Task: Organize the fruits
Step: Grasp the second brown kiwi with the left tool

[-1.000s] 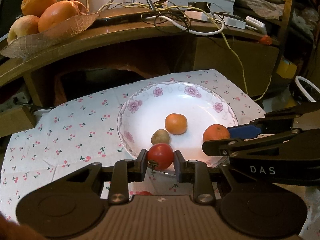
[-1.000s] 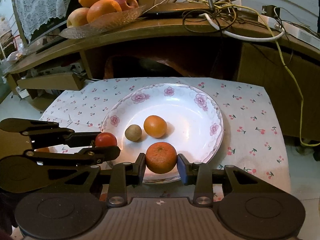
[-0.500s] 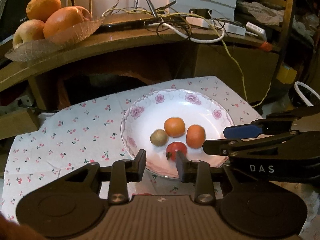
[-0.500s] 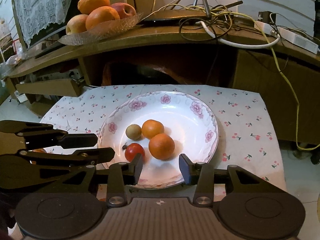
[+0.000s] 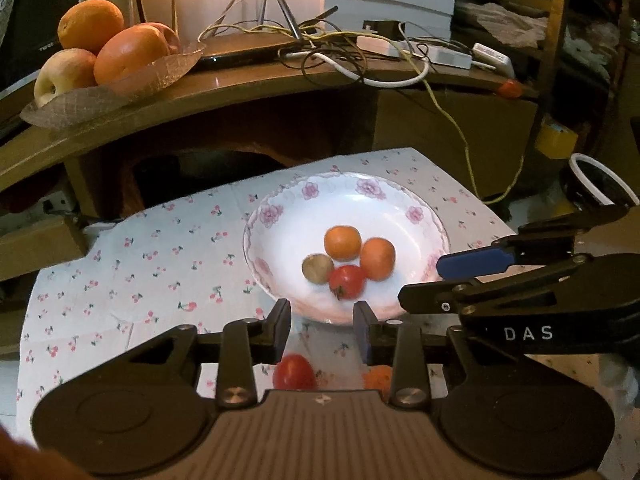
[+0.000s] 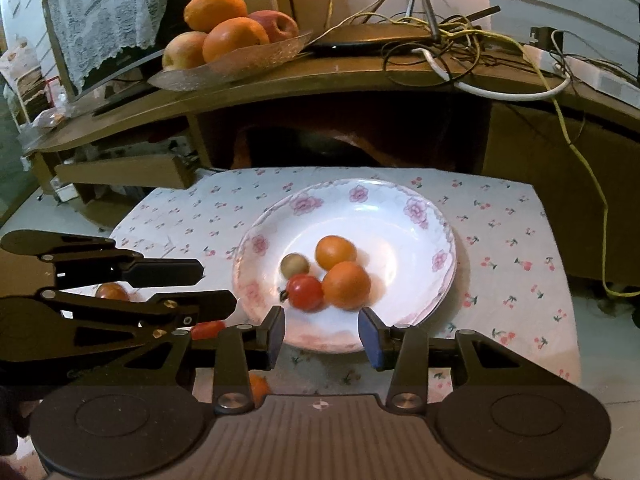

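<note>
A white flowered plate (image 5: 400, 204) (image 6: 404, 216) on the cherry-print cloth holds a red tomato (image 5: 346, 281) (image 6: 305, 292), two oranges (image 5: 342, 243) (image 5: 377, 259) (image 6: 335, 252) (image 6: 346, 285) and a small brownish fruit (image 5: 317, 268) (image 6: 294, 265). My left gripper (image 5: 322, 330) is open and empty, just short of the plate's near rim. My right gripper (image 6: 322, 334) is open and empty at the same rim. More fruit lies on the cloth near me: a red tomato (image 5: 294, 372) and an orange (image 5: 378, 378), partly hidden by the fingers.
A glass dish of oranges and apples (image 5: 108, 60) (image 6: 232, 40) stands on the wooden shelf behind, beside tangled cables (image 5: 340, 52). In the right wrist view, small fruits (image 6: 112, 291) (image 6: 206, 328) lie on the cloth behind the left gripper.
Both grippers opened and let go: the tomato and the orange now rest in the plate. Both grippers have drawn back and up from the plate.
</note>
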